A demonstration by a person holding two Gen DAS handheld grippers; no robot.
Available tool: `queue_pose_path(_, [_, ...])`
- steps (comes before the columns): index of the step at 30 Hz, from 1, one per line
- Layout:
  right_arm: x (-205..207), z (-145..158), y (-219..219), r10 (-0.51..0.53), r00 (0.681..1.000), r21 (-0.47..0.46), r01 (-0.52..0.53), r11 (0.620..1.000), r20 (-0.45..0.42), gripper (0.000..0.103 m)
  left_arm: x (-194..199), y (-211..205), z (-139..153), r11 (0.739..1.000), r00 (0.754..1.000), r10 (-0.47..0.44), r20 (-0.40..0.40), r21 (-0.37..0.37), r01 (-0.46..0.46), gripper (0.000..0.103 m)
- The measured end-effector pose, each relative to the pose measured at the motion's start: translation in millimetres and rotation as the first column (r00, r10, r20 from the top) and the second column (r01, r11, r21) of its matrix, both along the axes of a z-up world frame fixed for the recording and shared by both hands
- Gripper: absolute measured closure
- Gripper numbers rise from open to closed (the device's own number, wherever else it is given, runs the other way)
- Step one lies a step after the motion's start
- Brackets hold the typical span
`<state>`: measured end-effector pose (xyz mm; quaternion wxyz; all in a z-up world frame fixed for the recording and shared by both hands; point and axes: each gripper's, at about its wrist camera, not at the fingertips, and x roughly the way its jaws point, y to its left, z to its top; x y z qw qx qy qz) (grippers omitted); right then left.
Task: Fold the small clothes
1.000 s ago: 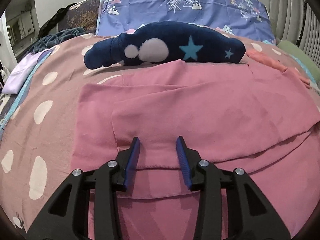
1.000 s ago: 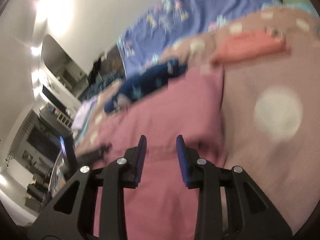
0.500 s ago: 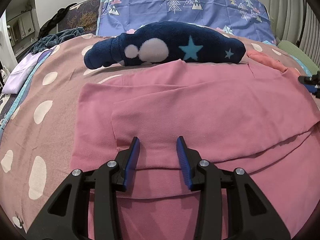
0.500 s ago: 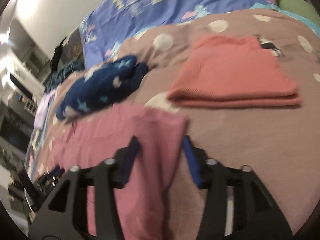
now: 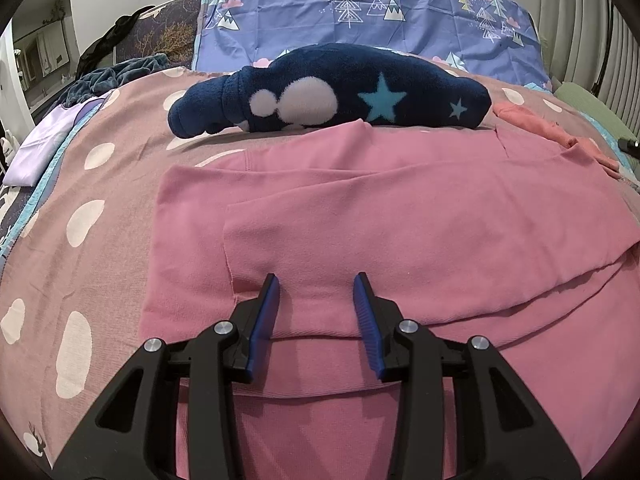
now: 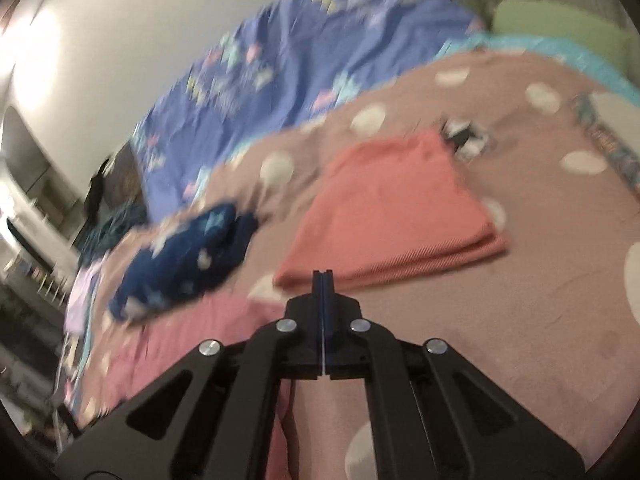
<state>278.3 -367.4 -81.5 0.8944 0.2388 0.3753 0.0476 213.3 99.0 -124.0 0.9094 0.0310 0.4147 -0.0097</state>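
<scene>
Left gripper (image 5: 316, 280) hovers spread wide over the pink garment (image 5: 400, 216), lying partly folded on the spotted bedspread (image 5: 80, 220). Right gripper (image 6: 322, 276) is pressed together; whether it pinches fabric, I cannot tell. Beyond lie a folded coral garment (image 6: 392, 208) and a navy star fleece (image 5: 340, 92).

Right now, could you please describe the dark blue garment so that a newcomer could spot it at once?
Start at the pinkish bedspread with white spots. At its far end, just before the purple tree-print bedding, lies the dark blue garment. It alone is fluffy navy with white blobs and pale blue stars; the pink garment beside it is plain.
</scene>
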Motion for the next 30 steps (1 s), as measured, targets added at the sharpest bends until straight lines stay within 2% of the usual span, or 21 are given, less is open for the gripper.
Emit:
queue_pose_path(4, [21, -9, 31, 0.127, 0.99, -0.054, -0.13, 0.99, -0.067, 0.099, 0, 0, 0, 1.0, 1.0, 0.0, 0.001, -0.001, 0.0, 0.062])
queue_pose_path(8, [40, -17, 58, 0.169, 0.976, -0.077, -0.181, 0.98, -0.136, 0.096, 1, 0, 0, 1.0, 1.0, 0.002, 0.001, -0.002, -0.002, 0.062])
queue_pose_path(13, [52, -29, 89, 0.217, 0.955, -0.163, -0.252, 0.954, -0.203, 0.075, 0, 1, 0, 1.0, 1.0, 0.003, 0.0, -0.012, -0.003, 0.062])
queue_pose_path(15, [54, -33, 94, 0.225, 0.951, -0.165, -0.262, 0.951, -0.215, 0.063, 1, 1, 0, 1.0, 1.0, 0.003, 0.0, -0.014, -0.003, 0.062])
queue_pose_path(17, [54, -34, 97, 0.218, 0.952, -0.171, -0.256, 0.951, -0.213, 0.062, 1, 1, 0, 1.0, 1.0, 0.004, 0.0, -0.013, -0.004, 0.062])
queue_pose_path(18, [54, -34, 101, 0.217, 0.952, -0.19, -0.26, 0.947, -0.218, 0.066, 0, 1, 0, 1.0, 1.0, 0.004, 0.0, -0.013, -0.004, 0.062])
queue_pose_path(19, [55, -35, 103, 0.214, 0.951, -0.213, -0.261, 0.942, -0.221, 0.076, 0, 1, 0, 1.0, 1.0, 0.004, 0.0, -0.013, -0.004, 0.062])
queue_pose_path(20, [54, -36, 105, 0.209, 0.953, -0.241, -0.261, 0.935, -0.221, 0.1, 1, 2, 0, 1.0, 1.0, 0.004, 0.0, -0.014, -0.004, 0.062])
queue_pose_path(23, [50, -30, 99, 0.192, 0.964, -0.236, -0.233, 0.943, -0.184, 0.1, 1, 2, 1, 1.0, 1.0, 0.003, 0.001, -0.018, -0.003, 0.062])
queue_pose_path(25, [42, -12, 83, 0.14, 0.985, -0.231, -0.16, 0.96, -0.099, 0.1, 1, 2, 0, 1.0, 1.0, 0.003, 0.001, -0.022, -0.003, 0.062])
queue_pose_path(27, [41, -4, 63, 0.112, 0.992, -0.164, -0.121, 0.979, -0.063, 0.102, 1, 2, 0, 1.0, 1.0, 0.003, 0.001, -0.022, -0.003, 0.062])
queue_pose_path(28, [44, -3, 54, 0.098, 0.992, -0.144, -0.108, 0.984, -0.073, 0.103, 1, 2, 0, 1.0, 1.0, 0.004, 0.001, -0.022, -0.004, 0.062])
queue_pose_path(30, [45, -3, 45, 0.012, 0.997, -0.249, -0.03, 0.968, -0.074, 0.103, 1, 2, 0, 1.0, 1.0, 0.004, 0.002, -0.024, -0.004, 0.062])
